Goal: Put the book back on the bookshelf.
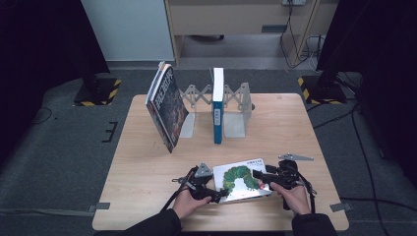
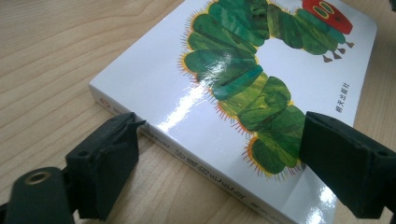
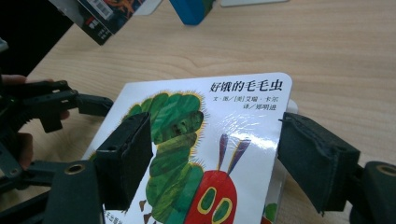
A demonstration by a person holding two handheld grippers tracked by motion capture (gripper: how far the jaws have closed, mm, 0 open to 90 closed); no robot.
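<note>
Caterpillar book (image 1: 242,181) lies flat on the wooden table (image 1: 142,167) at the lower centre of the high view: a thick, glossy white board book with rounded corners, a green caterpillar with a red head, and black Chinese lettering. Left gripper (image 1: 216,194) stands open at its spine corner, one jaw over the cover. Right gripper (image 1: 260,179) clasps the opposite edge, one jaw above the cover and one beneath.
</note>
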